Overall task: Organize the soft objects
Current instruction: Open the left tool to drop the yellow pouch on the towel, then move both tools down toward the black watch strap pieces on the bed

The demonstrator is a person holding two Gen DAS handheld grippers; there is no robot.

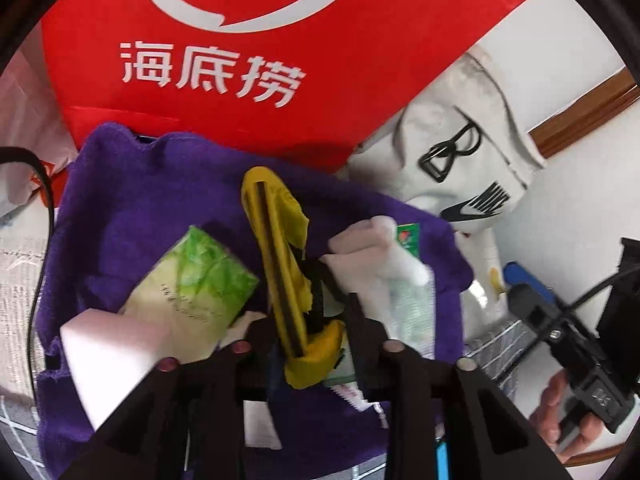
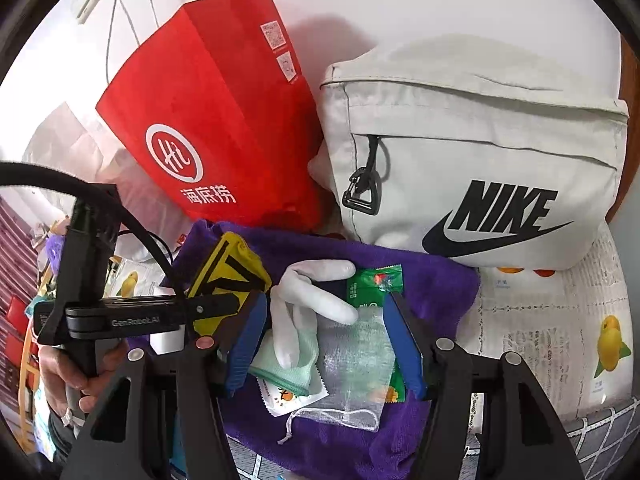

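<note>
A purple towel is spread out with soft things on it. A yellow strip of fabric with black stripes lies on it between the narrowly parted fingers of my left gripper; the pads do not visibly press it. A green tissue pack and a white block lie to its left. My right gripper hovers open, blue pads wide apart, over a white glove, a clear mesh pouch and a green sachet.
A red paper bag and a pale grey Nike bag stand against the wall behind the towel. A hand holds the left gripper's handle. The tablecloth with lemon prints extends to the right.
</note>
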